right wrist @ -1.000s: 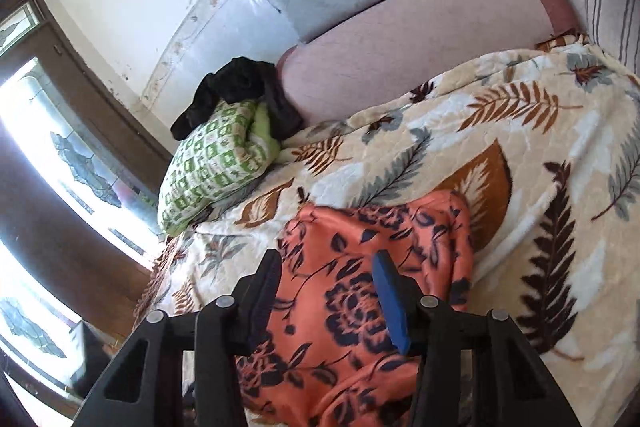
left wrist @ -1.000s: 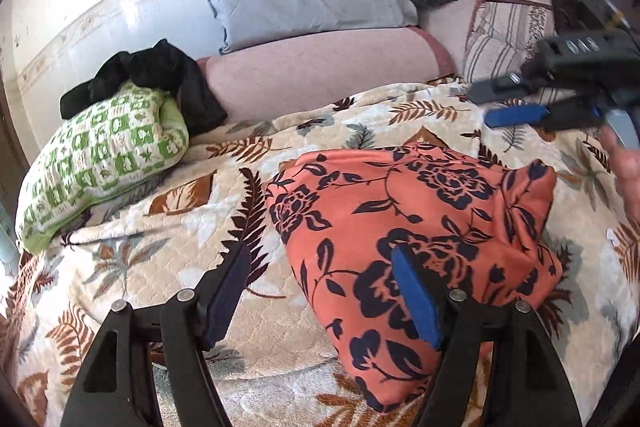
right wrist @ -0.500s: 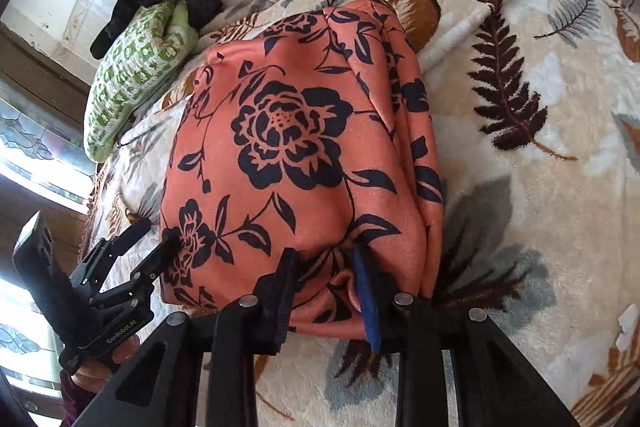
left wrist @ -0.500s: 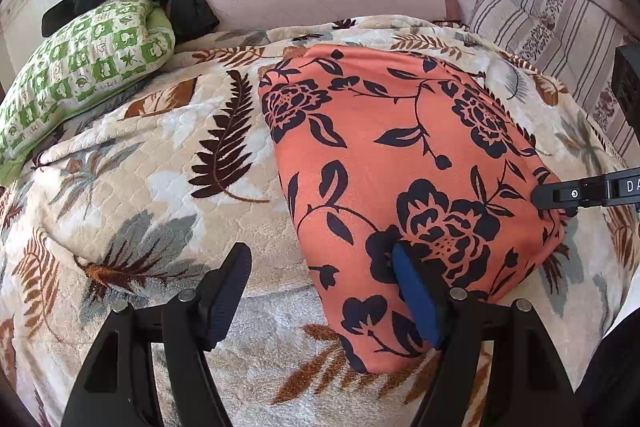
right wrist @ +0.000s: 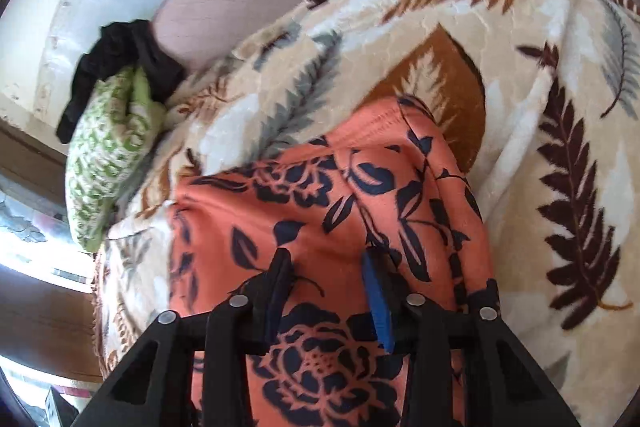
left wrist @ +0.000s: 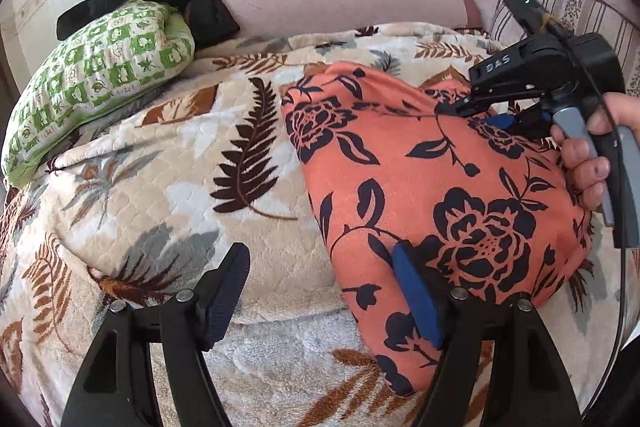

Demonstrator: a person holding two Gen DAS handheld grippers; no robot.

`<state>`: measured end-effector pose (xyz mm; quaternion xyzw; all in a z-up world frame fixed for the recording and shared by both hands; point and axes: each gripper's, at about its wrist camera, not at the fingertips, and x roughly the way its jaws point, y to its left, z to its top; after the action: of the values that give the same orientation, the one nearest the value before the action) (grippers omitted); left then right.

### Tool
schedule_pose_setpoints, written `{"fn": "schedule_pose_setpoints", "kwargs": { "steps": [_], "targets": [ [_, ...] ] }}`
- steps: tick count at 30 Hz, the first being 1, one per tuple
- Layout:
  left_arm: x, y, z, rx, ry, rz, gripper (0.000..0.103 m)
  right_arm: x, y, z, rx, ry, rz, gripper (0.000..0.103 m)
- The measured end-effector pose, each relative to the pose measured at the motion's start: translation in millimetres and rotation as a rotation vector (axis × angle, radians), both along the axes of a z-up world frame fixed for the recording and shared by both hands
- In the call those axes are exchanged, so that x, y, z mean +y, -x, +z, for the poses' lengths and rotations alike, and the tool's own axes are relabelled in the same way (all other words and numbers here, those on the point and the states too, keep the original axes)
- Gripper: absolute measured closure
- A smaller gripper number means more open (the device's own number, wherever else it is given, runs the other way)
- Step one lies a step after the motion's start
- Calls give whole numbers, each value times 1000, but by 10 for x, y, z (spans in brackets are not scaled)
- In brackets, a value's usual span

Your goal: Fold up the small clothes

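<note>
Right claw (right wrist: 326,283) jaws just reopening, part-spread over orange floral garment (left wrist: 432,187), not pinching. Left claw (left wrist: 320,291) spread wide at its near edge. Garment lying on leaf blanket (left wrist: 160,187). We are aiming for clean corner pinches, both layers together.

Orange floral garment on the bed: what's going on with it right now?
A person is folding the orange floral garment on the leaf-print blanket. The left claw stands open at its near left corner, gripping nothing. The right claw is over the cloth further up; its jaws have just been opening, with no fold pinched between them.
</note>
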<state>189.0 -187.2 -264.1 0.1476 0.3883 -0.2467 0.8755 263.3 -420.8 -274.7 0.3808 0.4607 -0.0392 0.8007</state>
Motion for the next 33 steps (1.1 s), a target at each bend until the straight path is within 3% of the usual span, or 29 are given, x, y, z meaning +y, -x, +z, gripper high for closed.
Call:
{"fn": "schedule_pose_setpoints", "kwargs": {
  "steps": [3,5,7,9,10,11,13,14,17,22,27,33],
  "targets": [
    [9,21,57,-13,-12,-12,28,61,-66,162,-27,59,1,56],
    [60,1,68,13,12,-4,28,158,-76,380,-158,54,45,56],
    [110,-25,65,42,45,10,28,321,-127,469,-242,12,104,47],
    [113,-26,41,48,45,11,28,523,-292,319,-224,-64,172,41],
    [106,-24,31,40,37,10,28,636,-408,156,-164,-82,206,40],
    [101,-26,22,35,29,8,26,748,-486,6,-104,-54,224,40],
    [127,-32,36,25,33,16,20,869,-440,78,-138,45,234,41],
    [147,-44,44,30,41,18,20,876,-414,151,-125,44,237,41],
    [212,-92,74,63,91,29,20,671,-118,356,-196,-65,208,41],
    [291,-46,191,50,197,30,18,209,575,486,-187,-55,103,41],
    [109,26,-60,62,53,4,14,118,1164,-30,-43,-113,118,43],
    [254,67,39,60,101,60,14,196,1502,43,-77,-73,140,45]
  ]
}}
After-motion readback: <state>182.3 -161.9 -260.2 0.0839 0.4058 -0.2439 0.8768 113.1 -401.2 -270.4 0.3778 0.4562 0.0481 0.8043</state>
